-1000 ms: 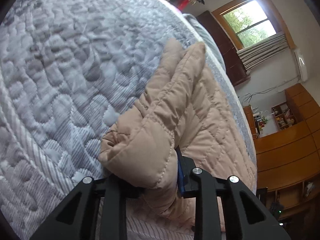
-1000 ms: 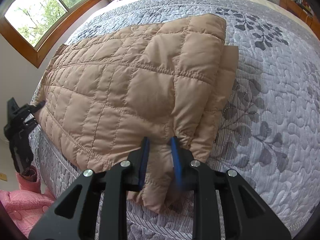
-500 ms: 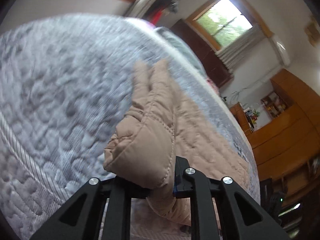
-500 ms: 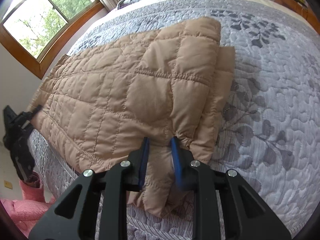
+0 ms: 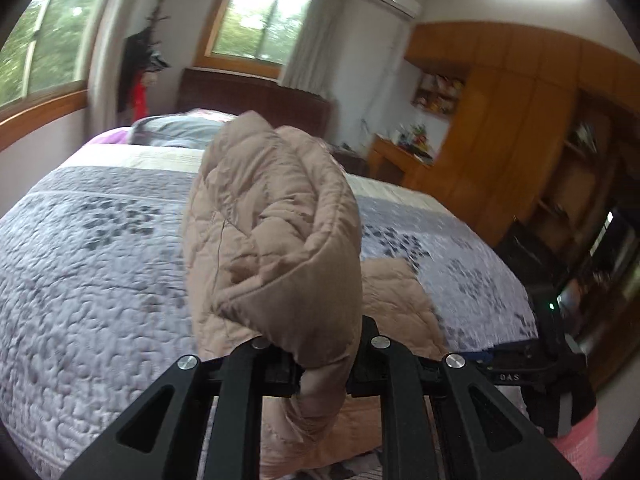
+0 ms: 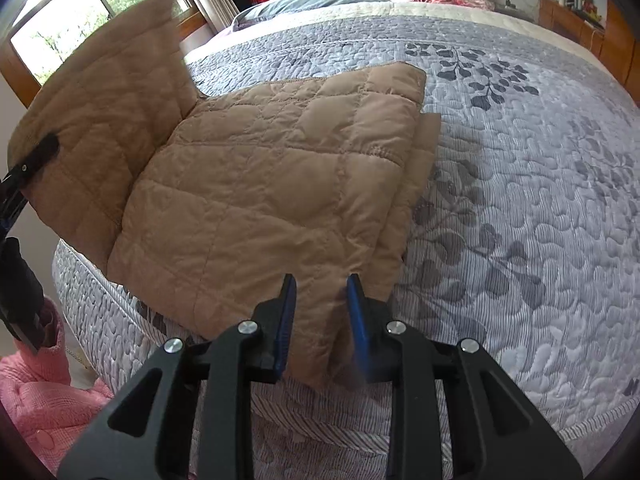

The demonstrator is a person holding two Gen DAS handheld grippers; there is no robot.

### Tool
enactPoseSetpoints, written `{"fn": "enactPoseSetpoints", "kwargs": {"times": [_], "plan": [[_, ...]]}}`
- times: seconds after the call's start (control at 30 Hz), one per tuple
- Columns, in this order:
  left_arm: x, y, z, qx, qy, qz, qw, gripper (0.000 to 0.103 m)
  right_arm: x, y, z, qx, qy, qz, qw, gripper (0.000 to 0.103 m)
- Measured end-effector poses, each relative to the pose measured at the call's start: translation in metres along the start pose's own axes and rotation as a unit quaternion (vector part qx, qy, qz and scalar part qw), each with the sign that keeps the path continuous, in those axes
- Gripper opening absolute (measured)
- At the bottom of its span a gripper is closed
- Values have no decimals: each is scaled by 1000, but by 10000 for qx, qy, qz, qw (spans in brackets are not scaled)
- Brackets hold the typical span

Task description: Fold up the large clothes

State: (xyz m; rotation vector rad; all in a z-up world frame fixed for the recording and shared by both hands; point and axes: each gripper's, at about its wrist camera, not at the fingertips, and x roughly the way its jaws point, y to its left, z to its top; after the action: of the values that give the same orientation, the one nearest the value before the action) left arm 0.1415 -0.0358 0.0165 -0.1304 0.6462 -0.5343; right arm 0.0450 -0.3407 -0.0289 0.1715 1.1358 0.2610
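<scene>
The left gripper [image 5: 320,354] is pinching the puffy jacket [image 6: 272,184] edge. The right gripper [image 6: 320,320] is squeezing its near corner. It looks soft, light and floppy; thick hems seem best to grab.

One readable text: white letters "DAS" on a black device [image 5: 516,376] at lower right, left wrist view. Nothing else legible.

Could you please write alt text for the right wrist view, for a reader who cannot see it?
A folded tan quilted jacket lies on a grey leaf-patterned bedspread, its near edge between the blue-padded fingers of the right gripper. At left, the left gripper lifts one end of the jacket off the bed, before a window.
</scene>
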Motion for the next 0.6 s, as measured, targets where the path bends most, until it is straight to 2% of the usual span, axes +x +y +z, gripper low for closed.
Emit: {"fn": "enactPoseSetpoints", "kwargs": {"times": [0.13, 0.3, 0.6], "plan": [[34, -26, -6, 312, 506, -94, 9982, 15, 0, -1, -1, 35, 8, 7, 10000, 29], [69, -47, -22, 618, 907, -103, 9939, 16, 5, -3, -1, 61, 61, 24, 10000, 31], [115, -51, -48, 640, 1514, -238, 9861, 20, 13, -4, 2, 61, 162, 11, 9998, 33]]}}
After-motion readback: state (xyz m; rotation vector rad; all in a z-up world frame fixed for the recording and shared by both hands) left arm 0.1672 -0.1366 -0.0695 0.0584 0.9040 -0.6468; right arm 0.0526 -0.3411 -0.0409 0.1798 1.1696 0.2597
